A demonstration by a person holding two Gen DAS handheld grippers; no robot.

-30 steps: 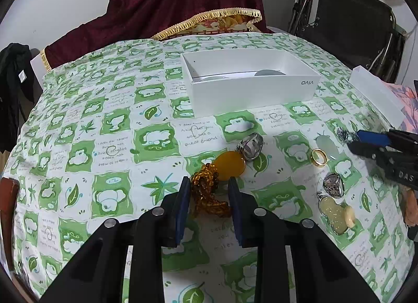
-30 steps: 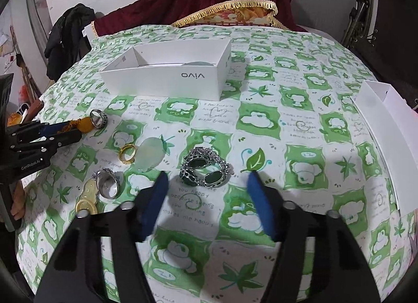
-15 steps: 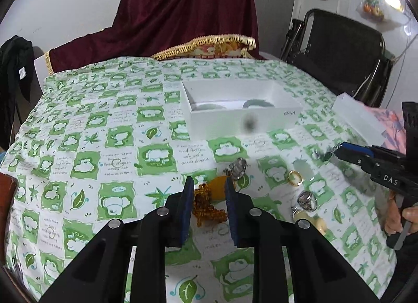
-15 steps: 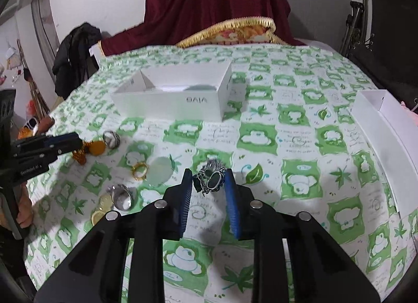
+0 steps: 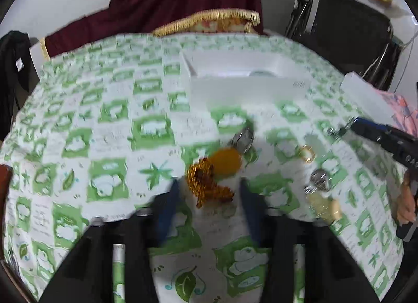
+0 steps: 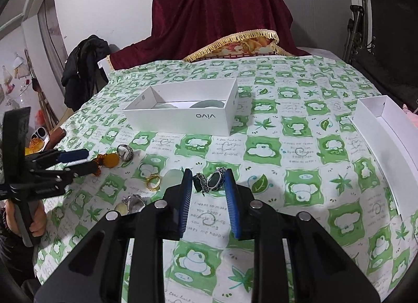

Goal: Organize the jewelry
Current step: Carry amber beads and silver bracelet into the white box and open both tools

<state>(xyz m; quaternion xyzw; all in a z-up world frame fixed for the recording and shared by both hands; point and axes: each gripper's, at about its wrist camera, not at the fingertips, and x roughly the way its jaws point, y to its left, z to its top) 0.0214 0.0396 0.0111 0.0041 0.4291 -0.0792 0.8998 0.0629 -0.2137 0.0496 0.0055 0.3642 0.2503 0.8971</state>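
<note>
My right gripper (image 6: 207, 181) is shut on a silver bracelet with dark green stones (image 6: 210, 182) and holds it above the tablecloth. My left gripper (image 5: 209, 193) is open, its blue pads either side of an amber bead string (image 5: 206, 184) with an orange pendant (image 5: 226, 160) that lies on the cloth; this view is blurred. The white vivo box (image 6: 183, 114) stands open at the table's middle, with pale green pieces inside. The left gripper also shows in the right wrist view (image 6: 83, 160).
A silver ring (image 6: 125, 152), a gold ring (image 6: 152, 181), a pale jade disc (image 6: 173, 173), a silver locket (image 6: 134, 202) and a cream pendant (image 5: 324, 207) lie on the green checked cloth. A white box lid (image 6: 386, 130) lies at the right edge. A black chair (image 6: 386, 41) stands behind.
My right gripper has lifted higher with the bracelet still in it. My left gripper has opened wider and dropped back towards the amber bead string.
</note>
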